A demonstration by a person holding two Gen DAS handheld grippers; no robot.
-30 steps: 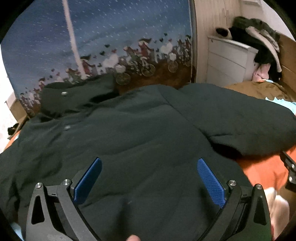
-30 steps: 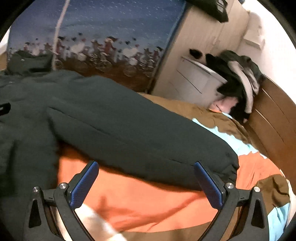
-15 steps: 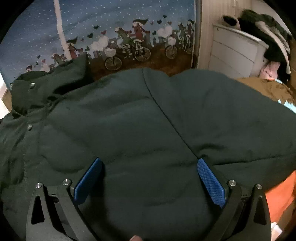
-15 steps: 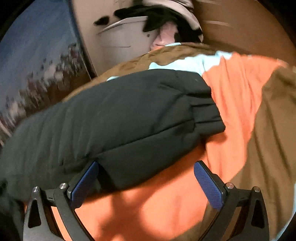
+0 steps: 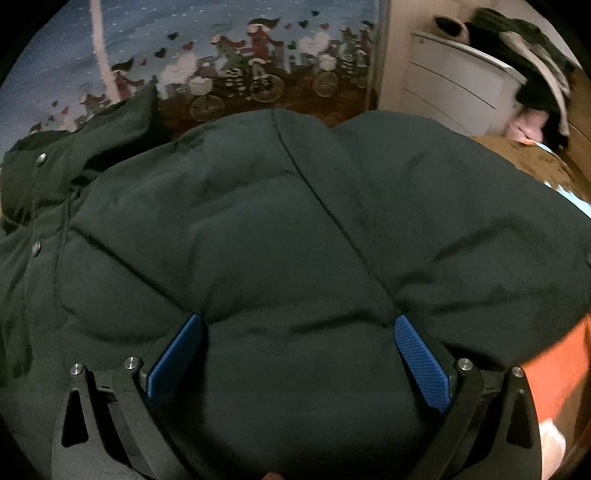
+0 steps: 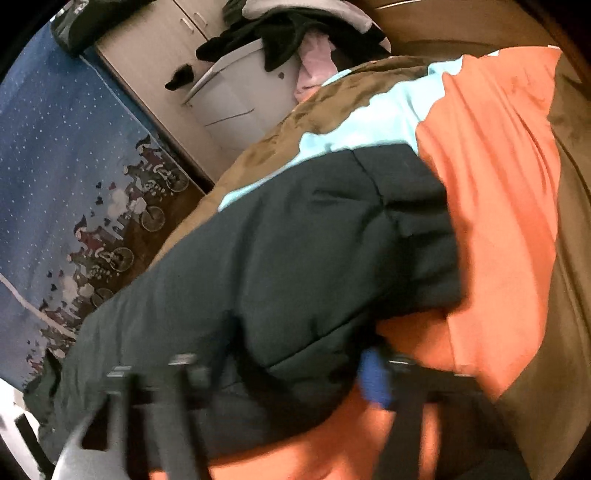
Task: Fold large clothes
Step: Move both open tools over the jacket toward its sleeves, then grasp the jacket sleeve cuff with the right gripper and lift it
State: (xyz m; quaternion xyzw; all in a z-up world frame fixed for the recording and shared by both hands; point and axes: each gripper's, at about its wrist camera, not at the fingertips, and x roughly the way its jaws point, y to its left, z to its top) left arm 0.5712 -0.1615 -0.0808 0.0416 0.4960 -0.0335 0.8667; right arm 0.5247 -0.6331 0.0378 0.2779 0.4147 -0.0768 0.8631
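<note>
A large dark green padded jacket (image 5: pixel 280 229) lies spread on the bed, collar and snap buttons at the far left. My left gripper (image 5: pixel 299 350) is open, its blue pads pressed down into the jacket's body near the sleeve seam. In the right wrist view the jacket's sleeve (image 6: pixel 295 258) stretches across the orange and brown bedspread (image 6: pixel 498 192), cuff at the right. My right gripper (image 6: pixel 288 373) is blurred; its jaws stand apart on either side of the sleeve's lower edge, the left one sunk behind the fabric.
A blue curtain with bicycle figures (image 5: pixel 236 62) hangs behind the bed. A white drawer unit (image 5: pixel 454 96) piled with dark clothes stands at the far right. A wooden headboard (image 6: pixel 461 22) borders the bed.
My left gripper moved forward and down onto the jacket body. My right gripper swung and tilted toward the sleeve, which now lies between its jaws.
</note>
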